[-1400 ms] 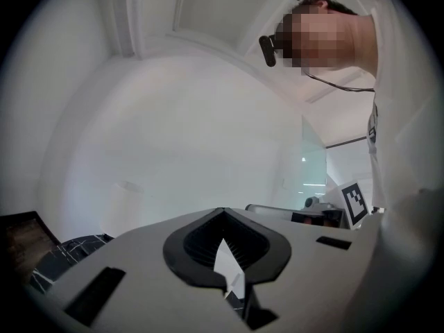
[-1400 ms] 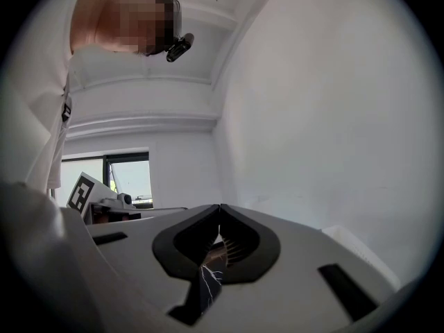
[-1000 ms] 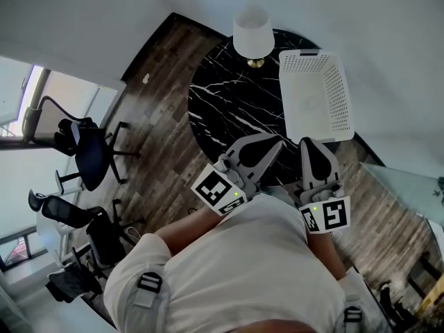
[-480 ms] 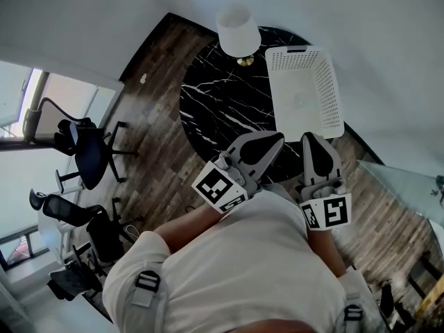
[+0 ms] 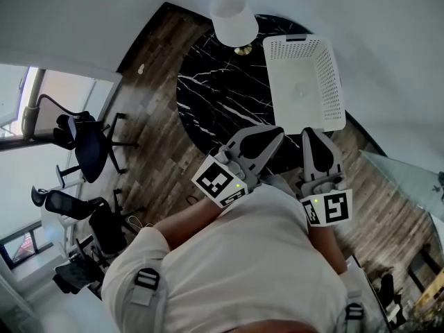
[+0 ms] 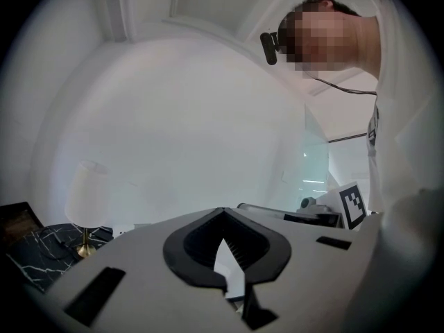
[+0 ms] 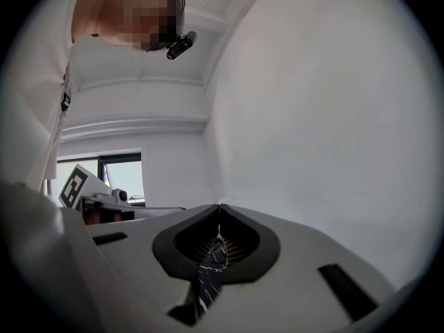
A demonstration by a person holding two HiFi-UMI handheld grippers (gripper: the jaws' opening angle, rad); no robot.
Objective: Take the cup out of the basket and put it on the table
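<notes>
**Head view.** The round black marble worktop (image 5: 222, 96) has a white lamp (image 5: 232, 19) on its rim at 12 o'clock. The white mesh basket (image 5: 333, 82) fills its 3 o'clock side, out to the edge beside the wall. A pale round shape on the basket floor reads as the cup (image 5: 300, 89), though it is faint. From the centre round to 9 o'clock the marble is bare. The left claw (image 5: 277, 130) and right claw (image 5: 312, 132) are held side by side over the worktop's 6 o'clock edge. They are just short of the basket's near wall and touch nothing. Wood floor (image 5: 159, 137) rings the worktop. Office chairs (image 5: 87, 144) stand well apart at 9 o'clock, and a glass panel (image 5: 402, 179) stands at 4 o'clock.

**Left gripper view.** The left claw (image 6: 220, 210) is closed tip to tip with nothing held, and only a thin sliver of gap shows lower down. Beyond it is plain white wall. The lamp (image 6: 87, 193) and a patch of marble (image 6: 41, 245) are at 8 o'clock. The right claw's marker cube (image 6: 354, 203) is at 3 o'clock.

**Right gripper view.** The right claw (image 7: 220, 207) is likewise pinched together and empty, with veined marble showing through the slit beneath the tips. White wall fills 12 to 4 o'clock. A window (image 7: 121, 175) sits at 9 o'clock.
</notes>
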